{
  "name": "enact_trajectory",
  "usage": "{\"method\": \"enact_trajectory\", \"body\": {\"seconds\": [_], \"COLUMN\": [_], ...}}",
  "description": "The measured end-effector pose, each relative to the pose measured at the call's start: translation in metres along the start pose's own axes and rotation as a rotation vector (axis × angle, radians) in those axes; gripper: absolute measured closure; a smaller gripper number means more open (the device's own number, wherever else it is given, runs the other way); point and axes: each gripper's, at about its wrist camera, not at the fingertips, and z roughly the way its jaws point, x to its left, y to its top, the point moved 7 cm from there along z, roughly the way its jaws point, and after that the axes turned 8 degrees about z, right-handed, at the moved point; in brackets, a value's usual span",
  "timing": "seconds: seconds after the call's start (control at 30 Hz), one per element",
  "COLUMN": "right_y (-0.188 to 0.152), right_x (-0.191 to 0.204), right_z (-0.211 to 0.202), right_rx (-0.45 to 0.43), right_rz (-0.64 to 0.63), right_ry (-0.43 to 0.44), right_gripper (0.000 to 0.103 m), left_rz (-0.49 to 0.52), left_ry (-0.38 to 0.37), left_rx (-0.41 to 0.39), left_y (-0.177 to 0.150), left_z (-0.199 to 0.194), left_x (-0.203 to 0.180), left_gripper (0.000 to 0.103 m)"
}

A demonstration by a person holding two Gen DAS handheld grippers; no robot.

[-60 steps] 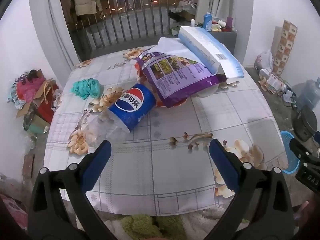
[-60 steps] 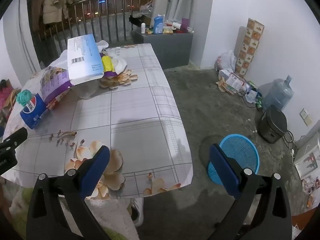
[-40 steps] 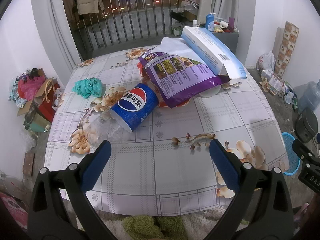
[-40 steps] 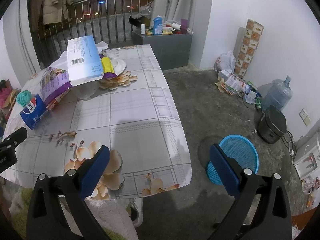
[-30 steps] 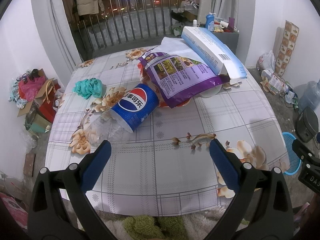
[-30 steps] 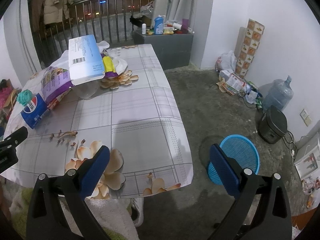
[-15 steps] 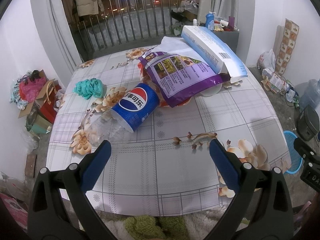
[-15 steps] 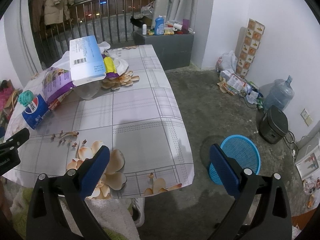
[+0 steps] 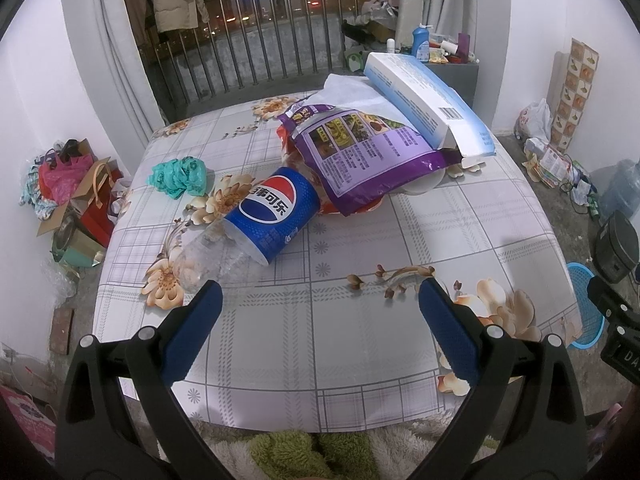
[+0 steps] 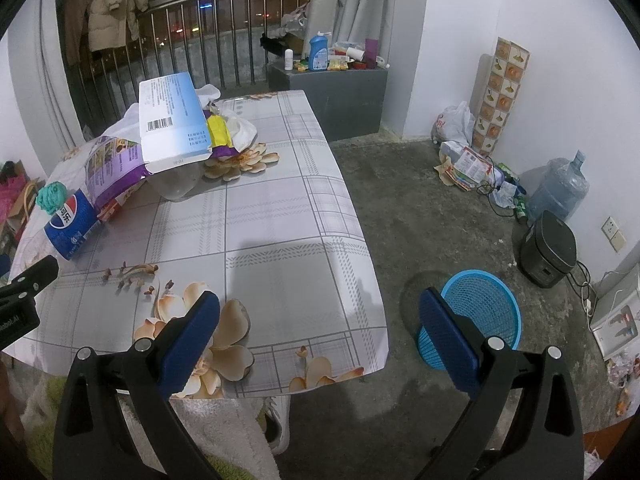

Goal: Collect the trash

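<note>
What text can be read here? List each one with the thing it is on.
"百事可乐", with the Pepsi globe: blue label of the plastic bottle.
"DA": black device at the right edge, cut off.
Purple bag: print too small to read.
White and blue box: barcode and print too small to read.

Purple bag (image 9: 362, 160) partly under blue-white box (image 9: 420, 96); basket (image 9: 586, 308) half hidden.
</note>
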Motion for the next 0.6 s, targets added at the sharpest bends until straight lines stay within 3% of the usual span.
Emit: {"method": "enact_trajectory", "body": {"seconds": [0.47,0.6], "right_y": [0.0,0.01], "right_x": [0.002,0.014], "right_z": [0.0,-0.005], "right_rx": [-0.003,-0.047], "right_rz": [0.002,-0.012], "right_ry": [-0.003,0.033], "right_gripper": [0.006,0.006], "left_rz": [-0.003,-0.015], "left_ry": [-0.018,-0.045], "left_rx": [-0.009,-0.036], "left_y": [0.002,0.012], "left_z": [-0.001,-0.003], "left_x": [0.002,0.013], "left_gripper": [0.009,0.009]}}
